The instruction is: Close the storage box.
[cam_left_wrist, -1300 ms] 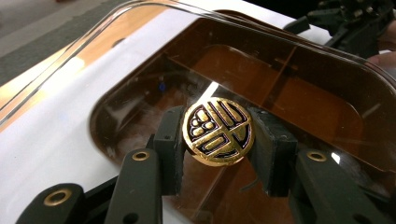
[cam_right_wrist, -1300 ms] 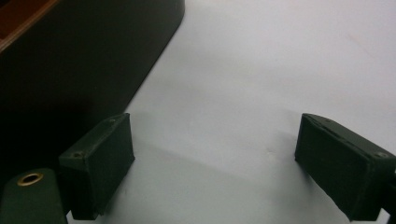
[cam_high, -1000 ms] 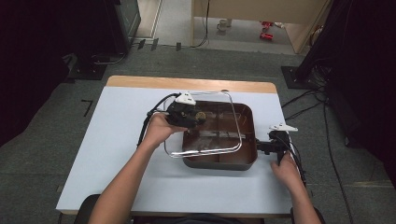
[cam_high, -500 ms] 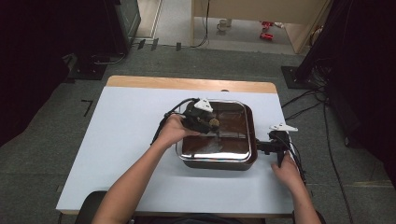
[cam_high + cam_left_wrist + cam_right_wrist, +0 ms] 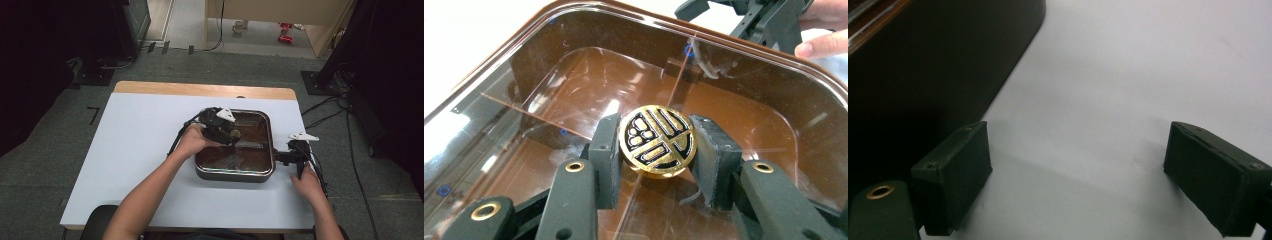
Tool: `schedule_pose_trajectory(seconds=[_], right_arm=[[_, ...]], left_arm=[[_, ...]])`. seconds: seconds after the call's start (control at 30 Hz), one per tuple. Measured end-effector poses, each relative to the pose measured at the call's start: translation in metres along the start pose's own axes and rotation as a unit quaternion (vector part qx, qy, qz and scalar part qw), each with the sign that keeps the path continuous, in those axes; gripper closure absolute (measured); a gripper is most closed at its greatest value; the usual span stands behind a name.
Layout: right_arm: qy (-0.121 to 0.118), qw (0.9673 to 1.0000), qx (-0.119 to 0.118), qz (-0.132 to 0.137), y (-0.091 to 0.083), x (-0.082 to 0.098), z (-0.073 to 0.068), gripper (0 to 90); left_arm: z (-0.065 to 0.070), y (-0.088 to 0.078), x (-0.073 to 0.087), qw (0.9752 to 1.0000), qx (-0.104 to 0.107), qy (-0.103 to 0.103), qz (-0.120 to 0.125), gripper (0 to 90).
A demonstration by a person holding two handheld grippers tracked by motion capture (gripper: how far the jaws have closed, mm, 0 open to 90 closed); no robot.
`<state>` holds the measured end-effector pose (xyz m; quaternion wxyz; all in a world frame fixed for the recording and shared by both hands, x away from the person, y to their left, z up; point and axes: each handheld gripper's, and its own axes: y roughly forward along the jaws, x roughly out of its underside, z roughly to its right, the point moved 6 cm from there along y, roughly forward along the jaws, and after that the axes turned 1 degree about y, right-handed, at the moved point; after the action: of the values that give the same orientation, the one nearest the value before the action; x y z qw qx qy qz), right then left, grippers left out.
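Observation:
A dark brown rectangular pan (image 5: pixel 235 176) stands on the white table, right of centre. A clear glass lid (image 5: pixel 252 131) lies flat over it. My left gripper (image 5: pixel 229 133) is shut on the lid's round gold-and-black knob (image 5: pixel 657 141), one jaw on each side of it. Through the glass (image 5: pixel 574 85) the pan's brown inside shows. My right gripper (image 5: pixel 281 158) rests by the pan's right wall, open, with bare table between its jaws (image 5: pixel 1078 165). The pan's dark side (image 5: pixel 923 65) is just left of its left jaw.
The white table top (image 5: pixel 135 150) has wide free room to the left of and in front of the pan. A wooden strip (image 5: pixel 200 90) runs along the far edge. Cables (image 5: pixel 320 107) lie on the floor at the right.
The left gripper carried the lid, tilted and off to the pan's left, rightward and down until it lies on the pan. The right gripper stayed put.

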<state>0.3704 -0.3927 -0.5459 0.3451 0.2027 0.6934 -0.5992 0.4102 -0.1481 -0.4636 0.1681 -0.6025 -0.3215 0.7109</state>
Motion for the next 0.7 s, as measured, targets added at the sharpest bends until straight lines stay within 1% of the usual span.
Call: schedule_pose_trajectory(seconds=[0.07, 0.1, 0.17, 0.23, 0.3, 0.33, 0.4, 0.47, 0.5, 0.57, 0.6, 0.67, 0.7], right_arm=[[0.0, 1.0, 0.0, 0.0, 0.0, 0.0, 0.0001, 10.9], [-0.001, 1.0, 0.0, 0.0, 0.0, 0.0, 0.0002, 10.9], [-0.002, 1.0, 0.0, 0.0, 0.0, 0.0, 0.0003, 10.9], [-0.002, 1.0, 0.0, 0.0, 0.0, 0.0, 0.0003, 10.9], [-0.001, 1.0, 0.0, 0.0, 0.0, -0.0001, 0.0001, 10.9], [-0.001, 1.0, 0.0, 0.0, 0.0, -0.0001, 0.0001, 10.9], [0.0, 1.0, 0.0, 0.0, 0.0, 0.0, 0.0001, 11.0], [0.0, 1.0, 0.0, 0.0, 0.0, 0.0, 0.0001, 10.9], [0.0, 1.0, 0.0, 0.0, 0.0, 0.0, 0.0, 10.9], [-0.002, 1.0, 0.0, 0.001, 0.0001, -0.0001, 0.0003, 10.9], [-0.002, 1.0, 0.0, 0.001, 0.0001, -0.0001, 0.0003, 10.9], [0.0, 1.0, 0.0, 0.0, 0.0, 0.0, 0.0, 10.9], [0.0, 1.0, 0.0, 0.0, 0.0, 0.0, 0.0, 10.9]], left_arm=[[0.0005, -0.0007, -0.0007, 1.0, -0.001, -0.002, 0.003, 59.2], [0.0005, -0.0021, -0.0014, 0.9999, 0.003, -0.006, 0.009, 59.1], [-0.0006, -0.0023, -0.0019, 0.9999, 0.001, -0.008, 0.011, 59.2], [-0.0011, -0.0018, -0.0017, 0.9999, -0.001, -0.007, 0.01, 59.1], [-0.0001, 0.0034, -0.0001, 1.0, -0.004, 0.003, 0.006, 59.2], [-0.0001, 0.0034, -0.0001, 1.0, -0.004, 0.003, 0.006, 59.2], [-0.0009, 0.0061, 0.0002, 0.9999, 0.004, -0.002, 0.012, 59.1], [-0.0012, 0.0063, 0.0006, 0.9999, 0.006, -0.003, 0.013, 59.1], [-0.0021, 0.0068, 0.002, 0.9998, 0.013, -0.004, 0.017, 59.1], [-0.0035, 0.007, 0.0026, 0.9994, 0.022, -0.013, 0.021, 58.8], [-0.0035, 0.007, 0.0026, 0.9994, 0.022, -0.013, 0.021, 58.7], [-0.0022, 0.0072, 0.0018, 0.9998, 0.013, -0.007, 0.015, 58.6], [-0.0017, 0.007, 0.0014, 0.9999, 0.01, -0.009, 0.011, 58.3]])
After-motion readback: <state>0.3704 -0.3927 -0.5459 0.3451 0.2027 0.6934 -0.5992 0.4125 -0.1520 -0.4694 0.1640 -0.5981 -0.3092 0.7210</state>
